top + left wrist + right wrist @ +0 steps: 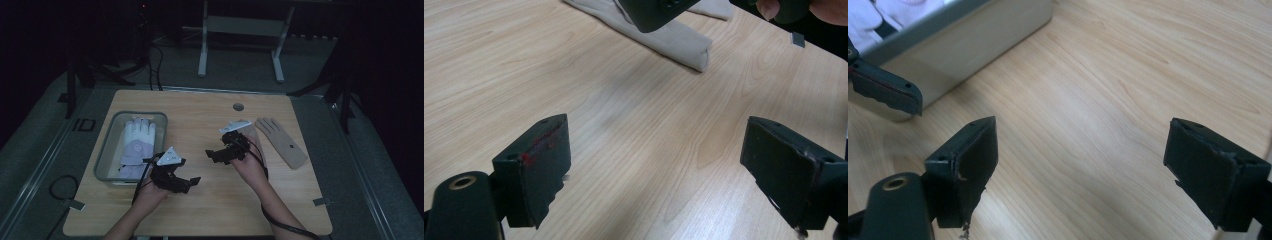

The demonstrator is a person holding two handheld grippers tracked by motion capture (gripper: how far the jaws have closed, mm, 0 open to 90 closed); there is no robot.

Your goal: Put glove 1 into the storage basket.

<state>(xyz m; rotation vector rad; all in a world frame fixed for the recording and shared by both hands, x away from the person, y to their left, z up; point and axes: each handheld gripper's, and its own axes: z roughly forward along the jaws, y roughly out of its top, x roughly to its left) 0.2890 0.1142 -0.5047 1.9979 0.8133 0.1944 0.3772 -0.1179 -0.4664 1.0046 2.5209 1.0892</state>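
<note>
The beige glove (pixel 281 141) lies flat on the surface (pixel 210 205), just right of the right hand-held gripper (pixel 218 154). It is probably soft, light and limp; pinch the cuff edge. Both the right and the left hand-held gripper (pixel 189 183) are released, holding nothing.

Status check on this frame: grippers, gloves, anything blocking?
Left gripper open, empty. Right gripper open, empty, over bare table. White glove in the bin; tan glove flat at right. Nothing between them.
</note>
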